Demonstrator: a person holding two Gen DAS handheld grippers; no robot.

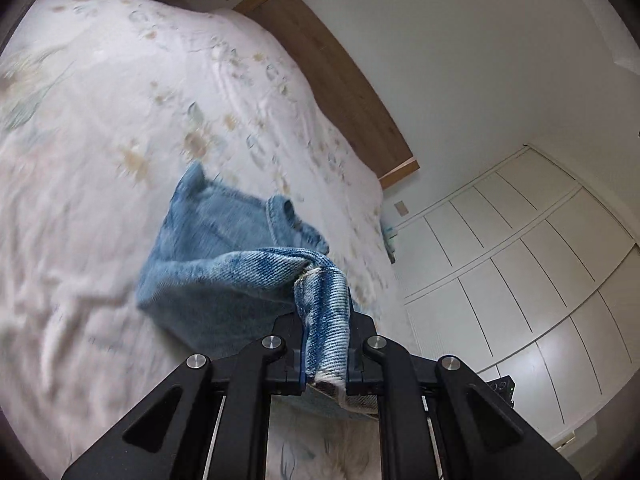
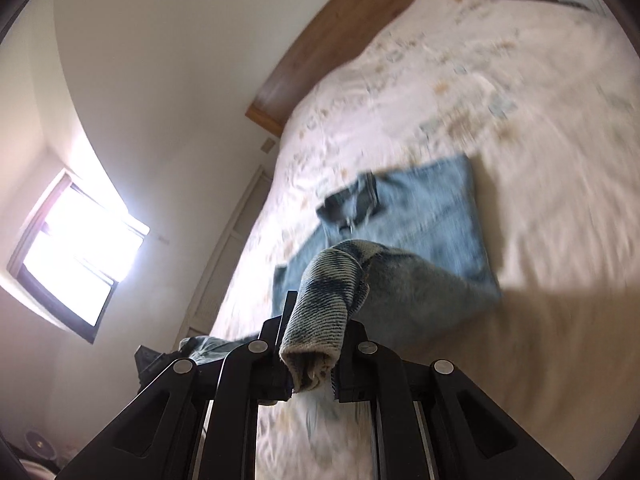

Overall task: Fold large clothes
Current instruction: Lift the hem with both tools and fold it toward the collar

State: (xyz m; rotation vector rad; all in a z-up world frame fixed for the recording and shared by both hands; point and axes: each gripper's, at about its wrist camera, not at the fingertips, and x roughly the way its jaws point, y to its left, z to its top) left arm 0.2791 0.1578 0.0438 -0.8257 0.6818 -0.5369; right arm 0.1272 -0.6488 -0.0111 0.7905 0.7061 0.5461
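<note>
Faded, twill-ribbed denim jeans (image 1: 224,256) bunch between both clamped grippers.

bedspread (image 2: 520,128) print blurred, perhaps floral, jeans (image 2: 432,216) smeared

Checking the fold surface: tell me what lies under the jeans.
Under the jeans lies the floral bedspread. Their hems are clamped and lifted by both grippers. The bedspread directly beneath the denim is covered.
</note>
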